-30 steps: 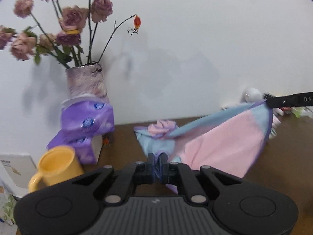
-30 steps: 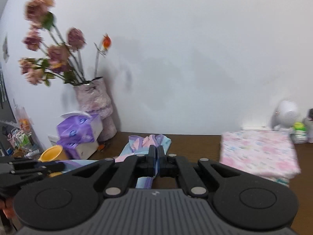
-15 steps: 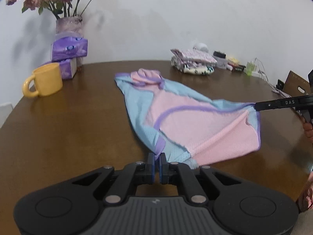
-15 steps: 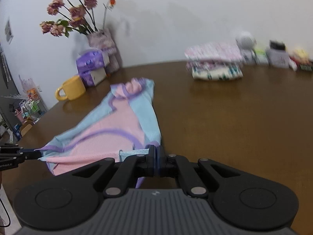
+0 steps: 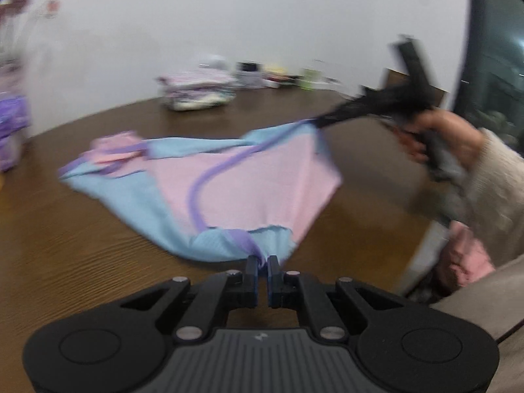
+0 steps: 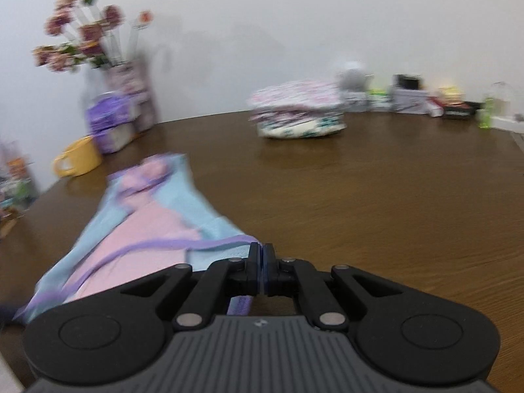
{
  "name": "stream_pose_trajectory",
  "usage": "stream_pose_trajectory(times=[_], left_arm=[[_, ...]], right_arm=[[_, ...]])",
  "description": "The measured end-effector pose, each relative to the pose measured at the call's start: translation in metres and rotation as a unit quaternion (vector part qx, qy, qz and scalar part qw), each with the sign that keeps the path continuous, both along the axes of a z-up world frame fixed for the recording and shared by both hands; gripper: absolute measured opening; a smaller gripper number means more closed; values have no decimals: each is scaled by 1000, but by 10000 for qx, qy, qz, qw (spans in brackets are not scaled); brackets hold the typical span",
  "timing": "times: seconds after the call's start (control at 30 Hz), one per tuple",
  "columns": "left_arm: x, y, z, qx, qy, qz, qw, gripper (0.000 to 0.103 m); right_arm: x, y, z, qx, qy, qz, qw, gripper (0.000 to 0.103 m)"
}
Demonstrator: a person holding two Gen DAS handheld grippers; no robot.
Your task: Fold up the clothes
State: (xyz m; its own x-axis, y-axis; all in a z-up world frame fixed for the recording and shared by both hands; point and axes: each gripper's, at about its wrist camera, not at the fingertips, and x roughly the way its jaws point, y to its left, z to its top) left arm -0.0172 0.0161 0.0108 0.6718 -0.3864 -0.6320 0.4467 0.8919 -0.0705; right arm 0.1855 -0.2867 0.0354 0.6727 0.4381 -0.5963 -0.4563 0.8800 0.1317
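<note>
Left wrist view: your left gripper [image 5: 261, 263] had its jaws opening, with a purple-trimmed edge of the garment [image 5: 209, 183] between them. The garment, pink with blue panels and purple binding, lay spread on the wooden table [image 5: 65, 245]; your right gripper [image 5: 322, 121] lifted its far corner.

Right wrist view: your right gripper [image 6: 261, 252] was clamped on the garment's [image 6: 144, 229] purple edge.

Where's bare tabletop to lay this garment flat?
Free: the wide brown table between the garment and the folded stack, running right. Crowded: back wall clutter, and the mug, tissue packs and vase at left.
</note>
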Motion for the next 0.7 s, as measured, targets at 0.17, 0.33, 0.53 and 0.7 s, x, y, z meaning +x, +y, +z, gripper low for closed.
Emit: stream_pose_trajectory(times=[0.17,0.33,0.53,0.7], left_arm=[[14,17,16,-366,29,181,9992,45],[40,67,43,-412,-107,992,9942,61],[123,80,47,622,-57,1756,9825,62],[199,91,21,1097,232,1871,9759,62]], right_arm=[[18,-10,-7,-311,355,-405,9981,8],[-14,-7,5,-60,318,85,9994,35],[-55,67,-5,35,832,1711,9817,39],[-80,121,-18,-182,1020,2493,9629,45]])
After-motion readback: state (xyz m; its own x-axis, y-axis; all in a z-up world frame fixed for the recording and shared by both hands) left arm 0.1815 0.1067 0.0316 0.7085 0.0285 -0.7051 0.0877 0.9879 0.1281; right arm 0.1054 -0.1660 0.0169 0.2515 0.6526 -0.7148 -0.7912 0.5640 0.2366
